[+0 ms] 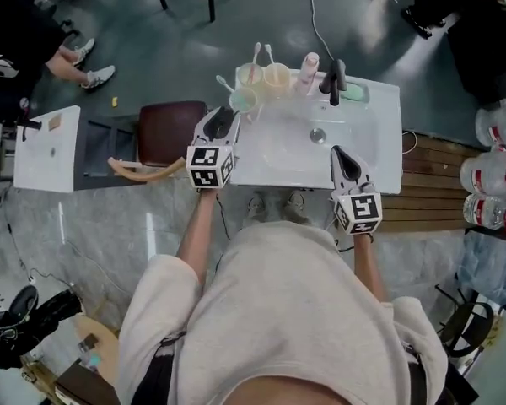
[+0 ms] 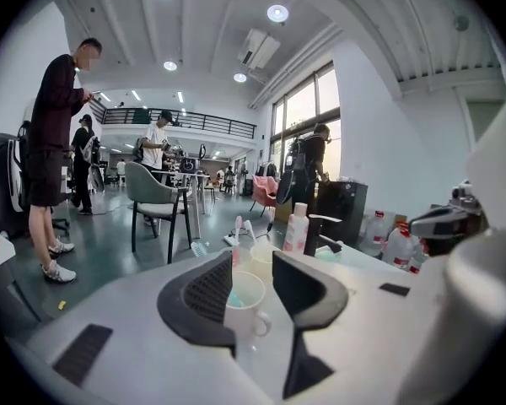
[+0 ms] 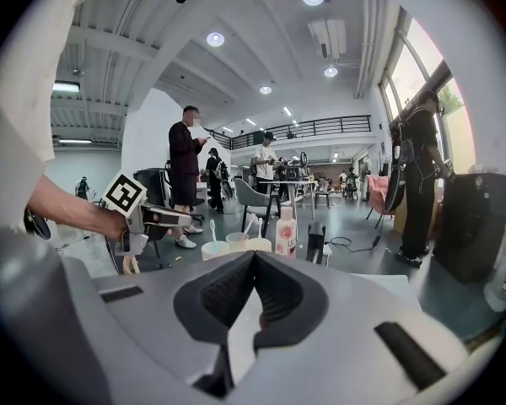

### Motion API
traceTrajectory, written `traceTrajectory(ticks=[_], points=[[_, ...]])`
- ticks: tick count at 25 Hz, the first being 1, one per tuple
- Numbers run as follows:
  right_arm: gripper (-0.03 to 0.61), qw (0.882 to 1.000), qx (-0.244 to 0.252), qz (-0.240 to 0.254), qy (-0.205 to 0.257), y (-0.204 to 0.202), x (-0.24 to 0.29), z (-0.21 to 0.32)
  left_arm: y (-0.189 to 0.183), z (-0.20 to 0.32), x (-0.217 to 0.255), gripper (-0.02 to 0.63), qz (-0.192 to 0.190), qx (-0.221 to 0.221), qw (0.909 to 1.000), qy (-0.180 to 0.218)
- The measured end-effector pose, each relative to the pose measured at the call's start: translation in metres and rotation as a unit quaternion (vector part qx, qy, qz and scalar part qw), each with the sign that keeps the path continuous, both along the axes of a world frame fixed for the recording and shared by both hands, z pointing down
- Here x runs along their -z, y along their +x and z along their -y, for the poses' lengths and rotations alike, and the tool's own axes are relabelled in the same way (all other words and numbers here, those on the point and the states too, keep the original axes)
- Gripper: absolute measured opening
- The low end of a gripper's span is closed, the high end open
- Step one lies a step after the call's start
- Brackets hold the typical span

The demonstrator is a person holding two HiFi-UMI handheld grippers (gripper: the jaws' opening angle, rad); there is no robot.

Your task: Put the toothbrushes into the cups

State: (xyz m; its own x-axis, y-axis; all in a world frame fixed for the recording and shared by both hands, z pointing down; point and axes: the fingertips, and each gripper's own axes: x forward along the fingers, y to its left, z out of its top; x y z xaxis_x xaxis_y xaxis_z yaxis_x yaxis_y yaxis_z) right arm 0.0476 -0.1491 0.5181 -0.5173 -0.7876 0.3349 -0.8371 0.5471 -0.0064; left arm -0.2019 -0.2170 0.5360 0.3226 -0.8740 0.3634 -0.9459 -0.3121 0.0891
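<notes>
head view. a: toothbrushes [image 1: 255,55] all in?
b: seemingly, one in each of the cups [image 1: 276,78] behind the sink [image 1: 379,154]. left gripper [image 1: 222,123] gapes empty; right gripper [image 1: 341,155] pinched closed, empty. draw the left straight back, sparing the nearest cup [image 1: 243,100].

three cups upright, clustered at the back left corner of the white washbasin top [image 1: 270,163], one toothbrush in each. nearest: pale mint mug with a side handle [image 1: 243,100], holding a teal-and-white toothbrush [image 1: 225,83] leaning left. just behind, side by side: pinkish plastic cup [image 1: 250,76] with a pink toothbrush [image 1: 255,54], bristles up; cream plastic cup [image 1: 277,77] with a pale toothbrush [image 1: 269,55], bristles up.
</notes>
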Motion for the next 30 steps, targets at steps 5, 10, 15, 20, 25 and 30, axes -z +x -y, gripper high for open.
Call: traceTrajectory(ticks=[5,10,15,20,25,30], points=[[0.0,1.0,-0.001,0.005,0.005,-0.002,0.002,0.007,0.005,-0.027,0.015,0.139,0.008,-0.012,0.9999,0.002],[0.0,1.0,0.003,0.007,0.011,-0.005,0.004,0.015,0.004,-0.055,0.026,0.114,0.006,-0.005,1.0,-0.002],[0.0,1.0,0.009,0.008,0.015,-0.009,0.006,0.023,0.001,-0.073,0.028,0.08,0.019,0.006,0.9998,-0.001],[0.0,1.0,0.014,0.01,0.016,-0.012,0.006,0.03,-0.002,-0.083,0.033,0.044,0.017,0.02,0.9996,0.007],[0.0,1.0,0.018,0.015,0.017,-0.014,0.005,0.034,-0.003,-0.087,0.038,0.02,0.021,0.027,0.9993,0.012],[0.0,1.0,0.02,0.013,0.017,-0.016,0.005,0.035,-0.005,-0.087,0.036,0.017,0.014,0.031,0.9994,0.01]])
